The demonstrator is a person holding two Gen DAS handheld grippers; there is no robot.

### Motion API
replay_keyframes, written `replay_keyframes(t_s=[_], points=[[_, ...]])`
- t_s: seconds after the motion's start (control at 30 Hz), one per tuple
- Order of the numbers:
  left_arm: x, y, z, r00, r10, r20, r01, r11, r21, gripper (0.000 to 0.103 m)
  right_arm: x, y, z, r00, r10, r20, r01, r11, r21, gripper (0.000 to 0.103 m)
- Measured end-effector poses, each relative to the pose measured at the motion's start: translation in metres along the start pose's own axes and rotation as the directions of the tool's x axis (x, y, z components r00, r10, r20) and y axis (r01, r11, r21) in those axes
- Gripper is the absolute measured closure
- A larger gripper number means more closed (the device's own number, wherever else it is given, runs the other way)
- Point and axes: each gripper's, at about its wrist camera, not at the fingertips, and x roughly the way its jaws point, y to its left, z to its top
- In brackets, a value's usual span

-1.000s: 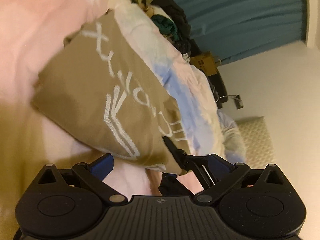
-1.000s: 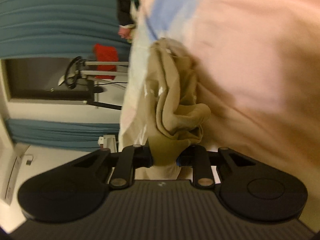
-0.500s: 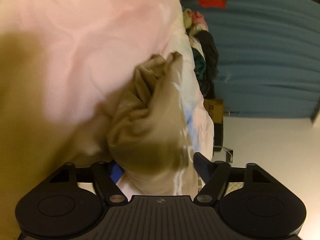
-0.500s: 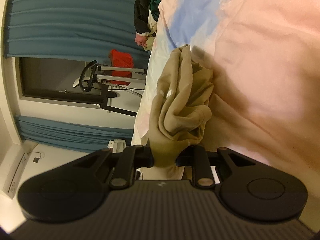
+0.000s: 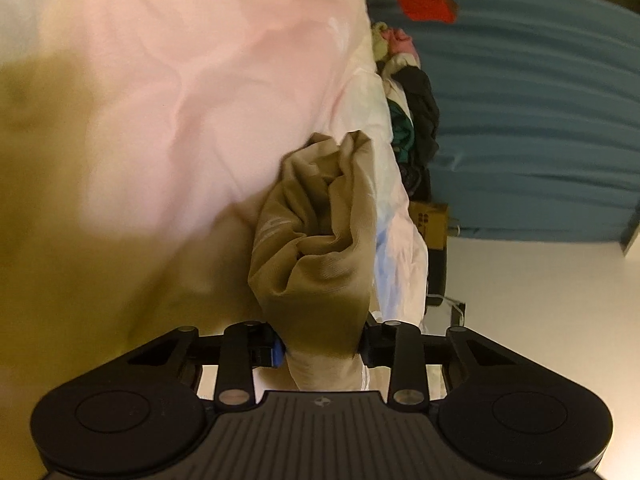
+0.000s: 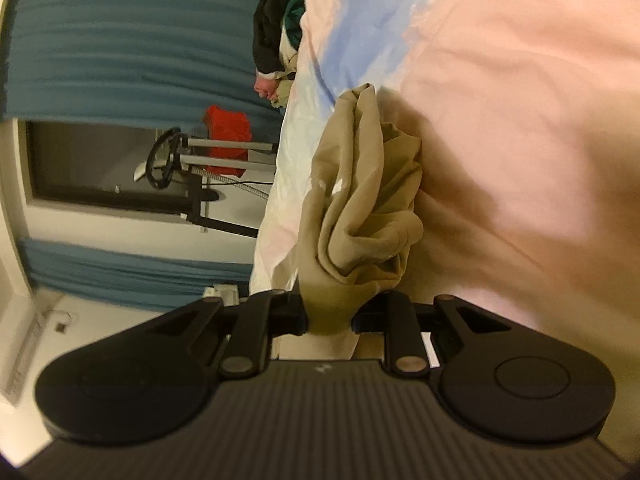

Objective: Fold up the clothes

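Over the pink bedsheet (image 5: 168, 92), I am gripping the bunched tan garment (image 5: 320, 248) with both tools: left gripper (image 5: 322, 350) and right gripper (image 6: 329, 318) jaws are clamping its fabric.

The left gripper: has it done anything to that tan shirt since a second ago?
Yes. The left gripper was open beside the flat tan shirt; now its jaws pinch the bunched cloth, nearer the pink bedding.

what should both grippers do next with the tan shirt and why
Probably draw the two grippers apart to spread it. The left gripper and right gripper are each shut on the tan shirt, which hangs bunched and creased over the pink bedspread, too crumpled to fold.
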Motion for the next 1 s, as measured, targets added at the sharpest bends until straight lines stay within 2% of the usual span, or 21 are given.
replay_keyframes(t_s=[0.13, 0.33, 0.5, 0.57, 0.7, 0.8, 0.9, 1.0], points=[[0.007, -0.037, -0.004, 0.998, 0.030, -0.047, -0.028, 0.999, 0.043, 0.073, -0.023, 0.012, 0.001, 1.000, -0.007, 0.009, 0.007, 1.000, -0.001, 0.081], [0.019, -0.095, -0.010, 0.990, 0.081, -0.114, -0.068, 0.992, 0.111, 0.075, -0.058, 0.044, 0.025, 0.999, -0.030, 0.042, 0.031, 0.999, -0.026, 0.081], [0.073, -0.165, -0.016, 0.979, 0.144, -0.141, -0.116, 0.975, 0.190, 0.075, -0.078, 0.060, 0.062, 0.993, -0.050, 0.106, 0.046, 0.998, 0.043, 0.080], [0.104, -0.190, -0.013, 0.974, 0.162, -0.159, -0.127, 0.969, 0.211, 0.075, -0.077, 0.064, 0.084, 0.988, -0.055, 0.146, 0.045, 0.996, 0.072, 0.080], [0.177, -0.243, -0.012, 0.965, 0.200, -0.167, -0.148, 0.948, 0.281, 0.075, -0.059, 0.077, 0.151, 0.974, -0.086, 0.211, 0.072, 0.995, 0.071, 0.080], [0.231, -0.285, -0.017, 0.956, 0.241, -0.169, -0.163, 0.912, 0.375, 0.075, -0.041, 0.099, 0.205, 0.958, -0.114, 0.261, 0.111, 0.993, 0.025, 0.080], [0.286, -0.322, -0.018, 0.964, 0.199, -0.178, -0.105, 0.895, 0.434, 0.076, -0.025, 0.127, 0.262, 0.938, -0.115, 0.328, 0.136, 0.990, -0.042, 0.080], [0.335, -0.352, -0.015, 0.978, 0.086, -0.188, 0.011, 0.887, 0.461, 0.075, -0.016, 0.145, 0.308, 0.917, -0.047, 0.395, 0.113, 0.983, -0.145, 0.080]])
